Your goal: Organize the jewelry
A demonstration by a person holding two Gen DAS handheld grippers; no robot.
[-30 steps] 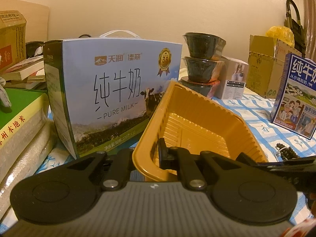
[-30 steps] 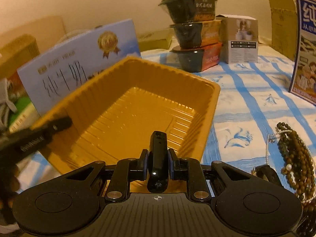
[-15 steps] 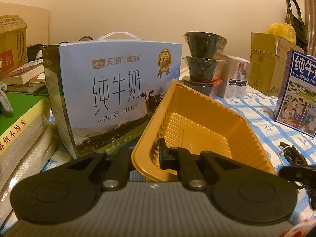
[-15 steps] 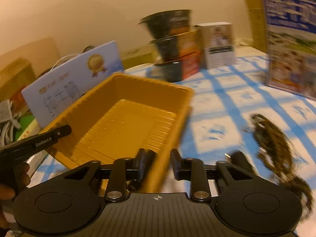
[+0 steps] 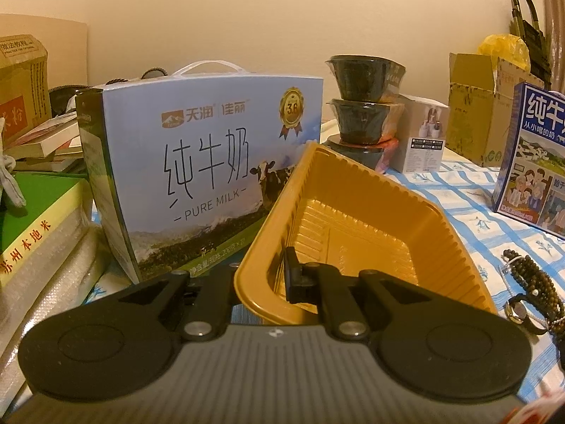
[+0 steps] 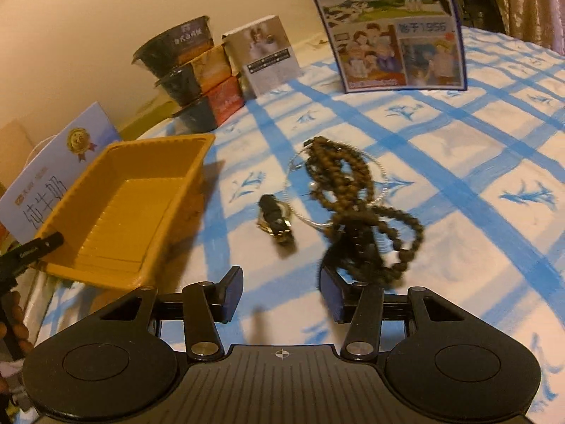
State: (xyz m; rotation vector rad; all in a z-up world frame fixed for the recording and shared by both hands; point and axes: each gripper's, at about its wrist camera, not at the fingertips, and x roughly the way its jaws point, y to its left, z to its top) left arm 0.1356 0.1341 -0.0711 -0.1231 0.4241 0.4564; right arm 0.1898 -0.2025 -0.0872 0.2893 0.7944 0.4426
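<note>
The left tongs (image 5: 273,279) grip the yellow tray's (image 5: 356,190) near wall; the right tongs (image 6: 280,295), empty, are opening just before the bead necklace (image 6: 353,194) on the surface (image 6: 459,212).

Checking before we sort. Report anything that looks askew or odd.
The yellow tray sits tilted, its near rim pinched by the left gripper. The beaded necklaces lie tangled in a heap on the cloth.

Bare checked cloth (image 6: 459,247) lies open at right of the right wrist frame; tray (image 6: 141,190) blocks the left, beads (image 6: 353,205) and watch (image 6: 275,219) crowd centre, cartons (image 6: 392,24) line the top.
</note>
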